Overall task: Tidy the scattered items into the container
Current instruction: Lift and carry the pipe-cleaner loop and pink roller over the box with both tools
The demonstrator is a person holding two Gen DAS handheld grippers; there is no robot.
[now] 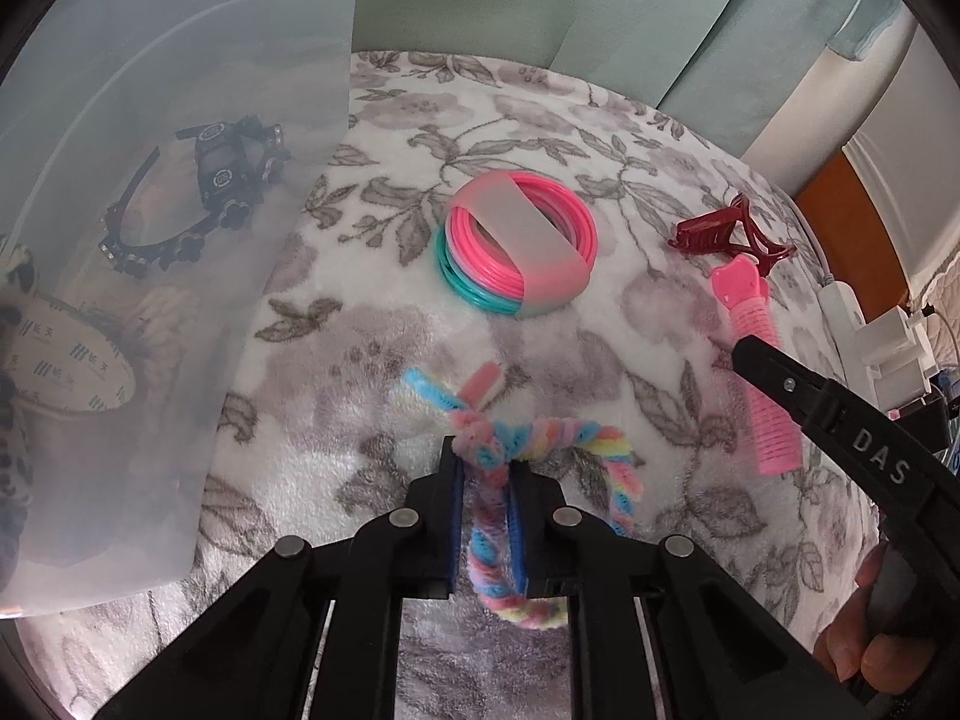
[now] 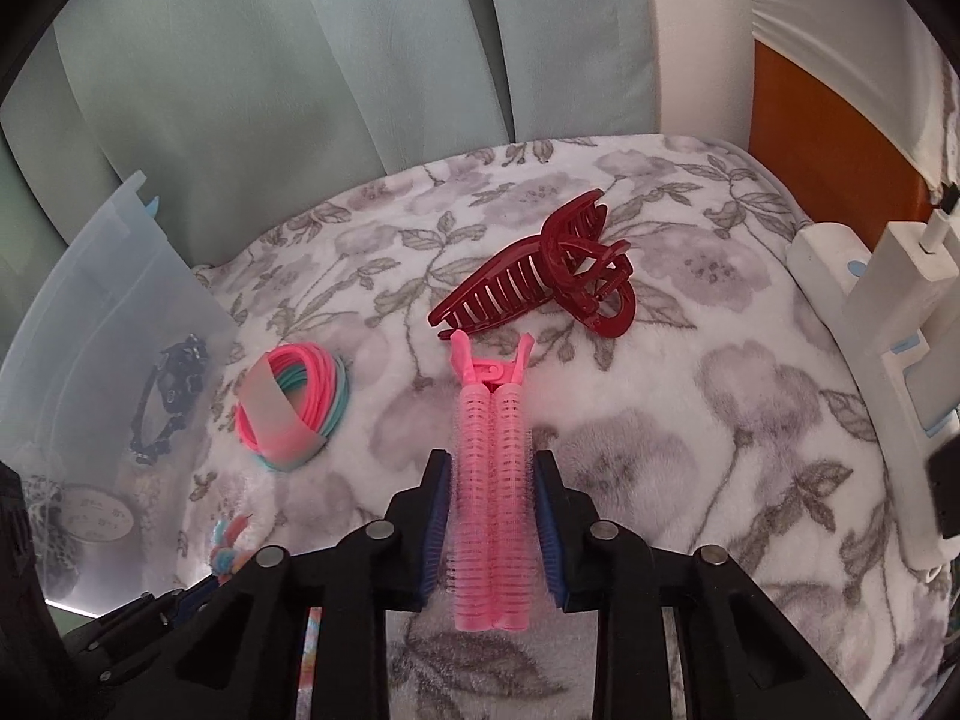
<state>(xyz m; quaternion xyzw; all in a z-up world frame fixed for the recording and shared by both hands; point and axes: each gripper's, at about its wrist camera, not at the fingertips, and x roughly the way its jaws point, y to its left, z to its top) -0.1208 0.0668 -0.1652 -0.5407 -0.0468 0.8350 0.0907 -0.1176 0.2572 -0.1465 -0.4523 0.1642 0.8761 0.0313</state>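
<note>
My left gripper (image 1: 487, 468) is shut on a pastel twisted pipe-cleaner tie (image 1: 489, 480) just above the floral blanket. My right gripper (image 2: 492, 468) has its blue-padded jaws on both sides of a pink hair-roller clip (image 2: 491, 492) that lies on the blanket; the pads look in contact with it. The roller also shows in the left wrist view (image 1: 759, 372). A translucent plastic container (image 1: 150, 240) stands at the left and holds a black beaded headband (image 1: 150, 240), a black clip and a tape roll (image 1: 66, 366). It also shows in the right wrist view (image 2: 102, 324).
A bundle of pink and teal hair bands (image 1: 519, 243) in a frosted sleeve lies mid-blanket, also in the right wrist view (image 2: 294, 408). A dark red claw clip (image 2: 540, 276) lies beyond the roller. White power strips (image 2: 888, 360) sit at the right edge. Green curtains hang behind.
</note>
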